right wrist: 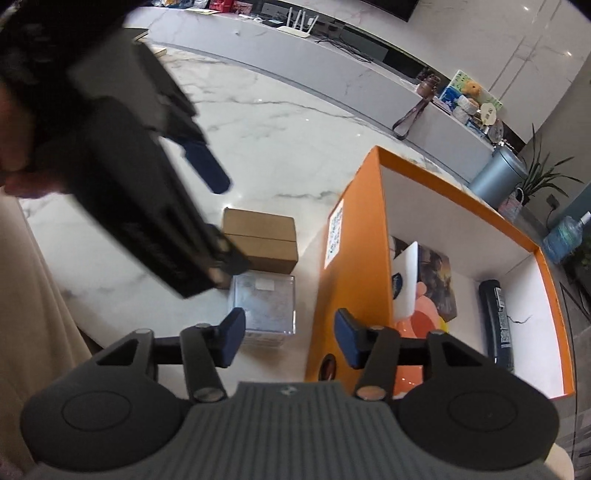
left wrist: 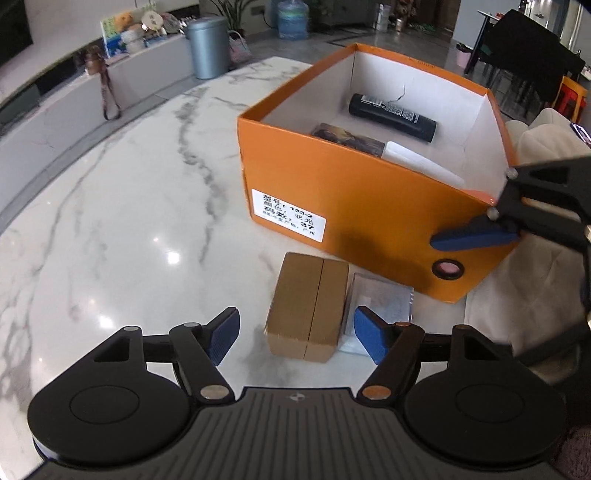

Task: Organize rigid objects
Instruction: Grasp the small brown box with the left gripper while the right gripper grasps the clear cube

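An open orange box (left wrist: 354, 206) stands on the marble table (left wrist: 129, 184); it also shows in the right wrist view (right wrist: 351, 258). Inside lie a black bottle (left wrist: 393, 117), a picture card (left wrist: 347, 140) and a white flat item (left wrist: 421, 162). In front of the box sit a brown cardboard box (left wrist: 306, 306) and a clear plastic case (left wrist: 380, 306). My left gripper (left wrist: 295, 332) is open and empty, hovering just before the cardboard box. My right gripper (right wrist: 288, 338) is open and empty, straddling the orange box's near wall, one finger (left wrist: 474, 236) outside it.
A grey bin (left wrist: 207, 44), a water jug (left wrist: 293, 18) and a low ledge with toys (left wrist: 136, 29) stand beyond the table. A beige cushion (left wrist: 532, 295) lies right of the box. The left gripper's body (right wrist: 122, 177) fills the upper left of the right wrist view.
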Available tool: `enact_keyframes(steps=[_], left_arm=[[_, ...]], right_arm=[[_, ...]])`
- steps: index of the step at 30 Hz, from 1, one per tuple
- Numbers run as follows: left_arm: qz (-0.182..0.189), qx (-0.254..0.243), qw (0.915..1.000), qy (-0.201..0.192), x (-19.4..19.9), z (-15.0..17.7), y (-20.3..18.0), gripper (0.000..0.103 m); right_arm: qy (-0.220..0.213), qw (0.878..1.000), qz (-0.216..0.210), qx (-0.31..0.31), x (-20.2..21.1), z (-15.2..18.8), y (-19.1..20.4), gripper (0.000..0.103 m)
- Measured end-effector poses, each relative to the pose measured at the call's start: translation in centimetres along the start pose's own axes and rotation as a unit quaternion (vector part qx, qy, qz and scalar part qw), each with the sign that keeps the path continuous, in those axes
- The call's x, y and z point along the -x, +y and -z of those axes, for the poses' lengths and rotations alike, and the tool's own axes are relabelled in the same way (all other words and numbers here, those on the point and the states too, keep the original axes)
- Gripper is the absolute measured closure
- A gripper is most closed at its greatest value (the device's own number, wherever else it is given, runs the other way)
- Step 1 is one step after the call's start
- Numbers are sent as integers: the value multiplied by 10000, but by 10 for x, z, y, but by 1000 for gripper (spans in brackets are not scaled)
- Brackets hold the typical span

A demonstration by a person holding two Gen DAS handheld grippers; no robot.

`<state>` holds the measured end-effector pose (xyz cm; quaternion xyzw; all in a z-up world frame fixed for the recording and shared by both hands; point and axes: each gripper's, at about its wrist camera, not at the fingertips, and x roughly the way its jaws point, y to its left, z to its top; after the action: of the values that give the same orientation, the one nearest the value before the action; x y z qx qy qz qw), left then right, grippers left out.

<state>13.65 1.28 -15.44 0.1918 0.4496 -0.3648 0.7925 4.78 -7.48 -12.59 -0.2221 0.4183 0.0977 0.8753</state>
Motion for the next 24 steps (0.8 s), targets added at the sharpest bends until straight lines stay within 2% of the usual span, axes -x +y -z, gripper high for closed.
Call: enact_keyframes(steps=[1, 6, 8, 10, 17, 24], left_arm=[[59, 29, 10000, 29, -3, -2, 2, 20], [213, 160, 9996, 89, -9, -6, 1, 33], [244, 252, 9994, 81, -8, -7, 1, 44], [238, 382, 9989, 106, -6, -6, 2, 48], [-138, 922, 9948, 410, 6, 9, 8, 49], [-646, 1584, 9839, 509, 25, 32, 12, 50]], right_arm=[[7, 10000, -34, 29, 0, 0, 1, 45], [-82, 9996, -153, 243, 0, -5, 7, 45], [-22, 9995, -183, 247, -3, -5, 8, 45], [63, 9995, -202, 223, -8, -6, 8, 45], [94, 9995, -96, 273, -18, -9, 9, 45], [324, 9963, 60, 793, -29, -12, 30, 45]])
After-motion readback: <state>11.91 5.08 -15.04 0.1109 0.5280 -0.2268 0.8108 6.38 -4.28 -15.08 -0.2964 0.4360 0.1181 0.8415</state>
